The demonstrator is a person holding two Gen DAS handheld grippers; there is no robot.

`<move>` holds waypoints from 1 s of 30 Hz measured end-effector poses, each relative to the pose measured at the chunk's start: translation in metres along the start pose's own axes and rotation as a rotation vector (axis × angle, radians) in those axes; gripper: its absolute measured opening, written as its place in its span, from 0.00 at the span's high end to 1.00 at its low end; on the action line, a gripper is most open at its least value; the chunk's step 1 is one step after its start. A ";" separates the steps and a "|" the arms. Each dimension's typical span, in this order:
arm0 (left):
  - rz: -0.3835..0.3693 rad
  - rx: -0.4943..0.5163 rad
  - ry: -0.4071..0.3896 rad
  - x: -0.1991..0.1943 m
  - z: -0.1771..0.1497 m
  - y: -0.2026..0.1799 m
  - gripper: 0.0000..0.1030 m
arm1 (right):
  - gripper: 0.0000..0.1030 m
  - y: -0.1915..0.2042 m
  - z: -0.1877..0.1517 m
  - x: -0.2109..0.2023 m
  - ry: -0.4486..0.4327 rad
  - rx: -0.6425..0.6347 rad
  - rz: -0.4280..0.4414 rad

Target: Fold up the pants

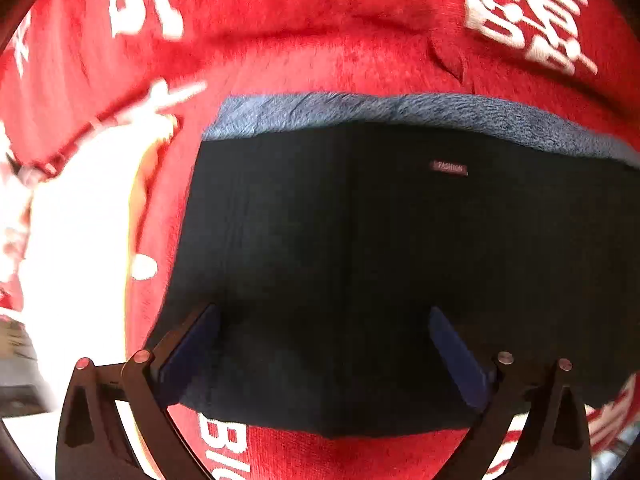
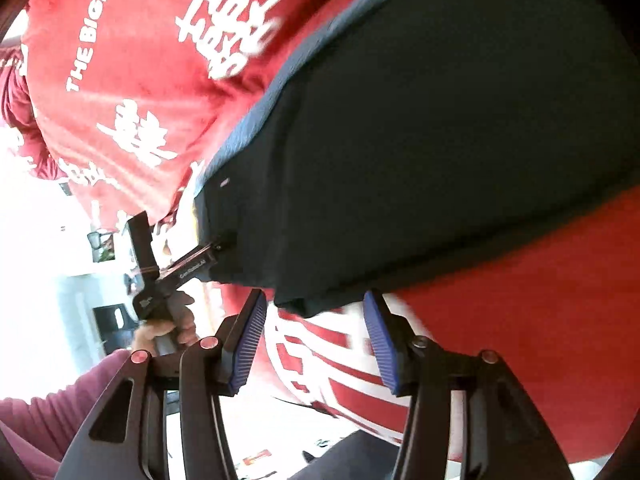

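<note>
Black fleece-lined folded pants [image 1: 400, 260] lie on red printed cloth [image 1: 320, 40], both grippers released.
Left gripper [image 1: 324, 344] straddles the 6 o'clock edge; right gripper [image 2: 316, 336], fingers spread, nears a corner, likely to pinch.

Left gripper [image 1: 324, 344] is holding its jaws wide apart; right gripper [image 2: 316, 332] is likewise spreading its jaws, gripping nothing.

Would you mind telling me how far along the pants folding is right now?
Mostly done, it seems: the black pants lie in a compact folded rectangle on the red cloth, fleece lining showing along one edge. Nothing is in hand; the left tool and right tool are open at the near edge. Perhaps one more fold or smoothing remains.
</note>
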State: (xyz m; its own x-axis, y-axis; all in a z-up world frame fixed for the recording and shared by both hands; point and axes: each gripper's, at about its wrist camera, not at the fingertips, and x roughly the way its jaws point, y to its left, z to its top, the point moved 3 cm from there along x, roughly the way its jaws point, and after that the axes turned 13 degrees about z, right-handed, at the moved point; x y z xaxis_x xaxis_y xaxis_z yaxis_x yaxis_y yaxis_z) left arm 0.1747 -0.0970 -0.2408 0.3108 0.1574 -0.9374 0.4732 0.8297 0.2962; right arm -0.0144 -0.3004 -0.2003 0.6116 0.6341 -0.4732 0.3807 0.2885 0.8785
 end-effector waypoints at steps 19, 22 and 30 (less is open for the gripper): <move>-0.125 0.107 -0.054 0.010 0.010 0.016 0.00 | 0.90 0.030 0.005 0.032 -0.028 -0.087 -0.018; -0.118 0.124 -0.069 0.010 0.008 0.015 0.00 | 0.91 0.012 -0.015 0.038 0.003 -0.103 -0.132; -0.039 0.119 -0.017 -0.013 0.008 0.003 0.00 | 0.82 0.002 -0.022 0.005 0.026 -0.072 -0.166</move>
State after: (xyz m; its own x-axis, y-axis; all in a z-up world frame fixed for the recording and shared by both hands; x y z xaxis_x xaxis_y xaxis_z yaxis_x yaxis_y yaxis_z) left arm 0.1787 -0.1002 -0.2263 0.3036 0.1162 -0.9457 0.5795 0.7654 0.2800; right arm -0.0259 -0.2813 -0.1997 0.5256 0.5916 -0.6113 0.4242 0.4406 0.7911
